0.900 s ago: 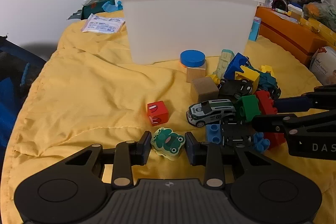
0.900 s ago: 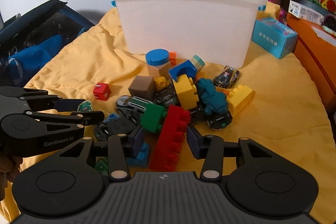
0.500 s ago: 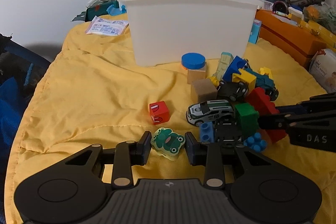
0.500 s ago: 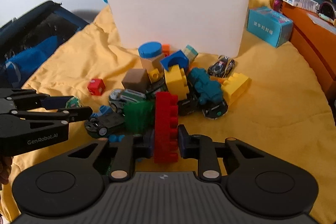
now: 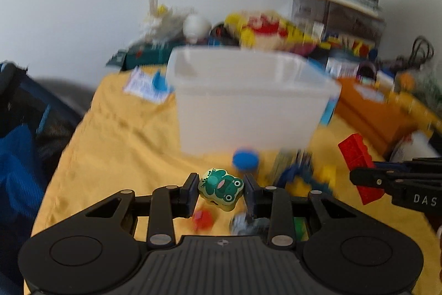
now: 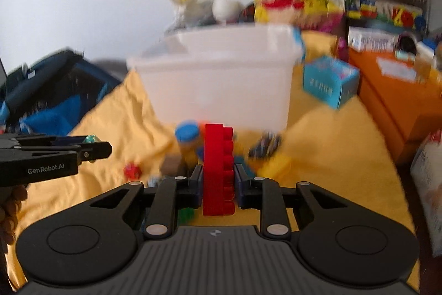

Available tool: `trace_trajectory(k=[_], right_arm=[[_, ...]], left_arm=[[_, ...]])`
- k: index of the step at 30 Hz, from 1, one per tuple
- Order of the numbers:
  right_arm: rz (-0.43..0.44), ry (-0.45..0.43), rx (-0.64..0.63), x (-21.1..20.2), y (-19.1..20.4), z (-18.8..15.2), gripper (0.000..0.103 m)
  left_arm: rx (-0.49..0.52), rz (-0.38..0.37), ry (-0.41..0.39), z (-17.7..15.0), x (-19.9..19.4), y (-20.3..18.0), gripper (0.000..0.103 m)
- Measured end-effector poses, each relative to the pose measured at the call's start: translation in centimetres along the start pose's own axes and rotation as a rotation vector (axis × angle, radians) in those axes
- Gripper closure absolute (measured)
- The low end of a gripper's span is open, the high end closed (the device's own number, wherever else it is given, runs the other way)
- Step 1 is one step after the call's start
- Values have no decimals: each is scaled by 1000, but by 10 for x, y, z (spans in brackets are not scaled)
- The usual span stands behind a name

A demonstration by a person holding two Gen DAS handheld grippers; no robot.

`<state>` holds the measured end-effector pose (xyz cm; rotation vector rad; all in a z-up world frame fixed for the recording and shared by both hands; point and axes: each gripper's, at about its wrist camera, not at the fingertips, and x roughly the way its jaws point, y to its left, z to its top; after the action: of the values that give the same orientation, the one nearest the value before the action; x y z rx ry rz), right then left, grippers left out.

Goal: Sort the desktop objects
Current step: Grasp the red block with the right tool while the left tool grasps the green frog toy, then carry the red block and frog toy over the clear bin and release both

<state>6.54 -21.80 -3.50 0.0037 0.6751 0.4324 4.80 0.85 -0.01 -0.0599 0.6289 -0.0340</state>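
Yellow quilted cloth (image 5: 116, 145), soft and creased, covers the surface, and a translucent white plastic bin (image 5: 248, 101) with smooth walls and a rolled rim stands on it at 12 o'clock from both grippers. The left gripper (image 5: 221, 191) is clamped on a chunky frog block (image 5: 221, 188), green on a pale body, rounded at the corners, held clear above the cloth. The right gripper (image 6: 218, 184) is closed tight on a long red brick (image 6: 218, 170), hard glossy plastic with a row of studs down one side, standing on end between the pads. In the left view that brick shows at 3 o'clock, tilted. Below the grippers lies a toy heap (image 6: 221, 151): a blue disc (image 5: 245, 160) on a block, a small red cube (image 6: 132, 170), a yellow brick (image 6: 276, 166). Motion blur smears the heap and the shelf clutter behind the bin, so most pieces cannot be told apart. Gripper bodies hide the near cloth.
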Motion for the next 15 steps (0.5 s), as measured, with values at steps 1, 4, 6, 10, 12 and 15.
trace_trajectory(k=[1, 4, 6, 10, 12, 15], right_arm=[[1, -16, -4, -3, -1, 8, 78], [-3, -55, -7, -5, -4, 32, 78], [2, -80, -6, -4, -9, 51, 78], [3, -121, -15, 2, -22, 87, 78], [10, -124, -5, 10, -27, 104, 78], [15, -119, -3, 25, -34, 127, 78]], left_arm=[[1, 0, -20, 11, -1, -2, 65], [10, -8, -63, 42, 0, -6, 65], [29, -8, -93, 62, 3, -9, 65], [16, -4, -117, 102, 19, -9, 65], [12, -4, -114, 117, 30, -8, 65], [15, 4, -105, 133, 48, -8, 65]])
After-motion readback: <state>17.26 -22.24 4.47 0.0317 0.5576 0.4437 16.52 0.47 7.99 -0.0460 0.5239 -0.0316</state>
